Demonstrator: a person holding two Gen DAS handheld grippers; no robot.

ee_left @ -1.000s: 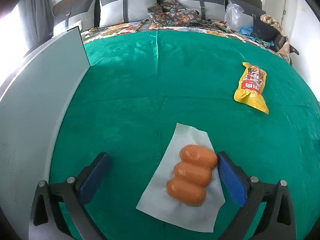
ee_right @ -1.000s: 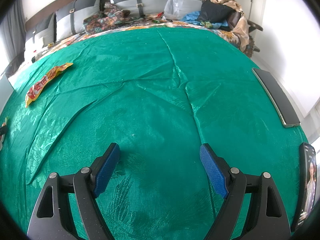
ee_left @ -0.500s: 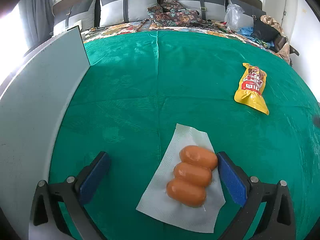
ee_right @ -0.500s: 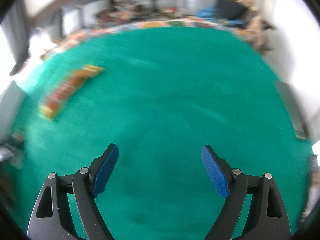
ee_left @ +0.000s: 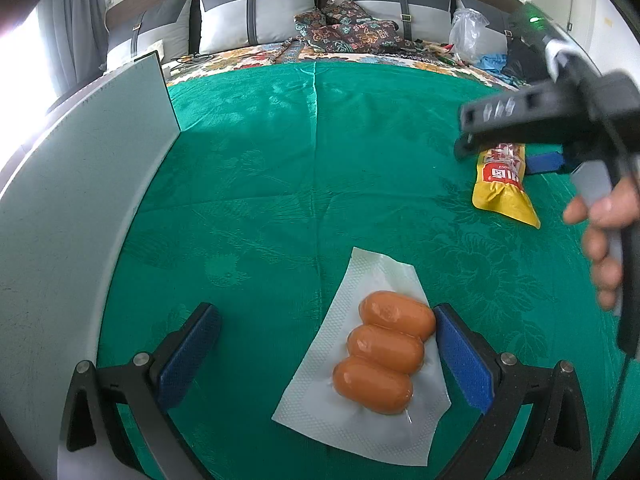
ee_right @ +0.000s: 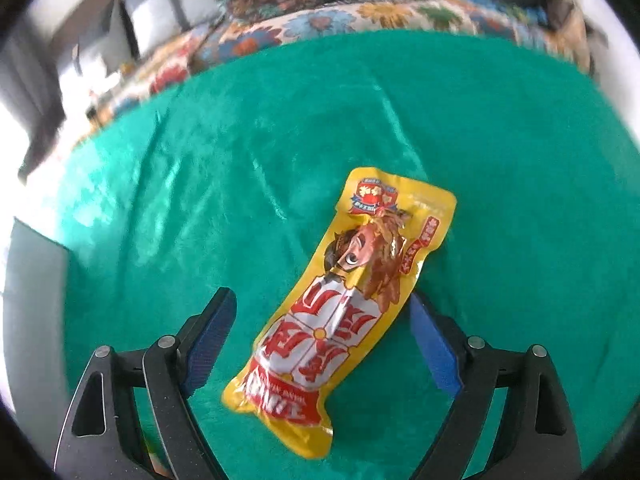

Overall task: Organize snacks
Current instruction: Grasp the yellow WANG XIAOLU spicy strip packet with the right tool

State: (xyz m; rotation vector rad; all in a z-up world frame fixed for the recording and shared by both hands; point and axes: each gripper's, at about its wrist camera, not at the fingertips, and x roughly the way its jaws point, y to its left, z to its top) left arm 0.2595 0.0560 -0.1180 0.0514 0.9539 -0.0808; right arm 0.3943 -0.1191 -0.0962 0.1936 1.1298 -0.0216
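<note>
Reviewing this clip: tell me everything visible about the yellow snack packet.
The yellow packet is a long, glossy sealed pouch with red-and-white lettering, a cartoon face and a red badge near its far end. It lies flat and slightly bowed on the green cloth, running diagonally. The open right tool straddles its near half; whether the pads touch it is unclear. In the left view the tool covers its far end.

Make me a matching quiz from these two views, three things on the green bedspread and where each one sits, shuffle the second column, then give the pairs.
Things:
1. sausage pack
2. yellow snack packet
3. grey board

Places:
A. standing along the left edge of the green cloth
B. between the open right gripper fingers
C. beside the open left gripper's right finger

Pairs: 1-C, 2-B, 3-A
</note>
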